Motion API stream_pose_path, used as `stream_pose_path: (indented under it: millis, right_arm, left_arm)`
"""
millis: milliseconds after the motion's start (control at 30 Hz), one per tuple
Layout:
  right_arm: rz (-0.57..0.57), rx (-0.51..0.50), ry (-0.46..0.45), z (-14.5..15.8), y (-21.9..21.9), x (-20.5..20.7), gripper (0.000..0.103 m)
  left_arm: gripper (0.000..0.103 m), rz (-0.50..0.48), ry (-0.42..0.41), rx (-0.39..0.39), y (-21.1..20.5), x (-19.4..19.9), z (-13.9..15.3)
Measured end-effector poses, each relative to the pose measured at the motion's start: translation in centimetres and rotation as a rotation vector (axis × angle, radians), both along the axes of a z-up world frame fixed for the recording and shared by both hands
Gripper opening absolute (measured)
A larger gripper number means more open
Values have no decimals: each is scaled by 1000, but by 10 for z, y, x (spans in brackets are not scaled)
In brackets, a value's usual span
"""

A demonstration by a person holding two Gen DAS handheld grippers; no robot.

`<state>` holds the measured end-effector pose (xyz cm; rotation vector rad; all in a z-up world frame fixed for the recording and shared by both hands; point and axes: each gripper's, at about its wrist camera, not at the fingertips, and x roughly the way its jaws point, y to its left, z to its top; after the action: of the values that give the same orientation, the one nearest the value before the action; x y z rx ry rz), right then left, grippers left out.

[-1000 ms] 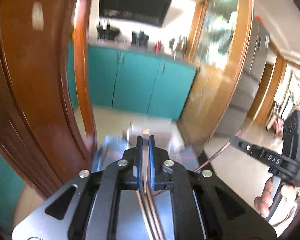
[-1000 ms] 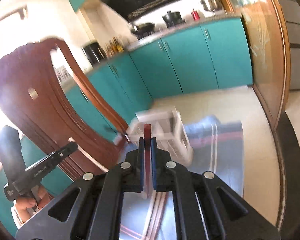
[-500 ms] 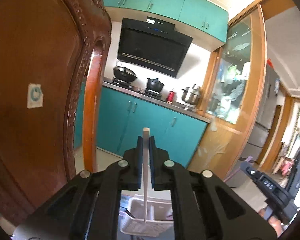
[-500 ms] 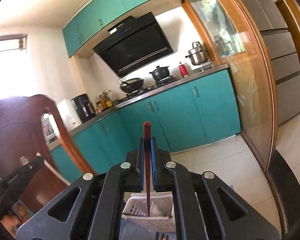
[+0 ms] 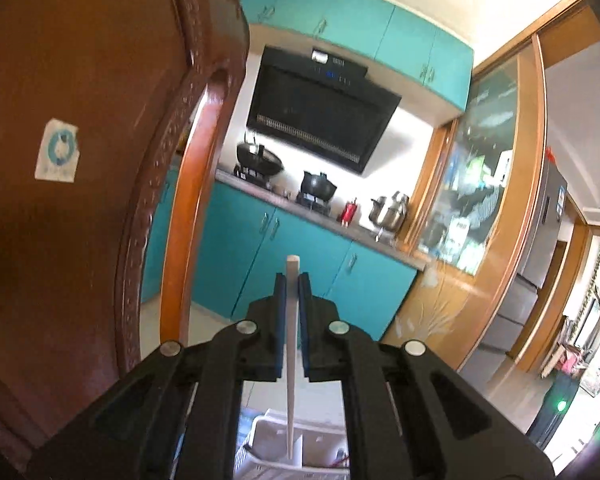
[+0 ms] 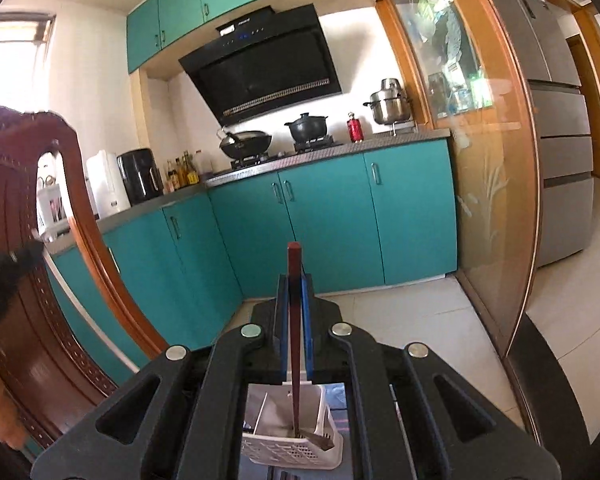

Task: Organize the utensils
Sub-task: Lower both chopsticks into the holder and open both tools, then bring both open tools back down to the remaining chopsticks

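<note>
My left gripper (image 5: 292, 280) is shut on a pale white chopstick (image 5: 291, 360), held upright with its lower tip over a white slotted utensil basket (image 5: 276, 466). My right gripper (image 6: 295, 282) is shut on a dark red chopstick (image 6: 295, 332), also upright, its lower end reaching down into the same white basket (image 6: 292, 450). A thin pale stick (image 6: 260, 414) leans inside the basket's left compartment, and a dark utensil end (image 6: 320, 440) lies in its right part.
A carved wooden chair back (image 5: 80, 160) rises close on the left; it also shows in the right wrist view (image 6: 24, 280). Teal kitchen cabinets (image 6: 328, 224), a stove with pots and a glass door (image 6: 488, 200) lie beyond. A striped cloth (image 6: 342, 420) lies under the basket.
Both grippers have tilted up from looking down at the basket and cloth to level with the kitchen. The chopsticks now stand upright, with the basket low between the fingers.
</note>
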<state>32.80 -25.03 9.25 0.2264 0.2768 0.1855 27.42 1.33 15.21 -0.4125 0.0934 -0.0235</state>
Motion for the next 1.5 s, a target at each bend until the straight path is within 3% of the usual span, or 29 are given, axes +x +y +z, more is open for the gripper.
stream_pose_path:
  millis: [67,367,467,600,767,900,967,1033,1133,1200,1333,1433,1500]
  right_arm:
    - [9,-12,11,-7,4,2,7]
    - [41,-49,68,-24,6,4,7]
    - [38,0,87,-22,-10,-4,16]
    - [16,98,67,-14,-38,-22,39]
    - [-84,75,1,1,-67,-51,51]
    - [-173,74,-1,-16,-91,-65,55]
    - [-228,68,57,-35,-102,-63,55]
    - [-257,86,206,-66,-114,-53,55]
    - [-216,151,413,-109,-118,-40,54]
    - [-177,144,486,-128,-106,-36,47]
    - [49,3,587,-159,-42,-29,46]
    - [234,-96,704,-191,13,-24,46]
    - [276,-159,750,-204,39,-19,46]
  left_arm:
    - [7,13,-6,4,-4,5,-7]
    - [7,8,121,129,-36,35,-44]
    - [7,3,138,140,-39,34,-49]
    - [7,-12,169,127,-37,33,-57]
    - [7,-22,189,135,-37,24,-64]
    - [13,-30,196,152,-39,14,-65]
    - [14,-33,198,163,-38,5,-64]
    - [14,-43,208,178,-40,-1,-62]
    - [14,-81,257,209,-43,-10,-71]
    - [14,-109,310,226,-47,-10,-83]
    - [14,-140,475,257,-52,-5,-121]
    - [14,-151,582,223,-44,1,-145]
    - [14,-163,633,195,-38,5,-155]
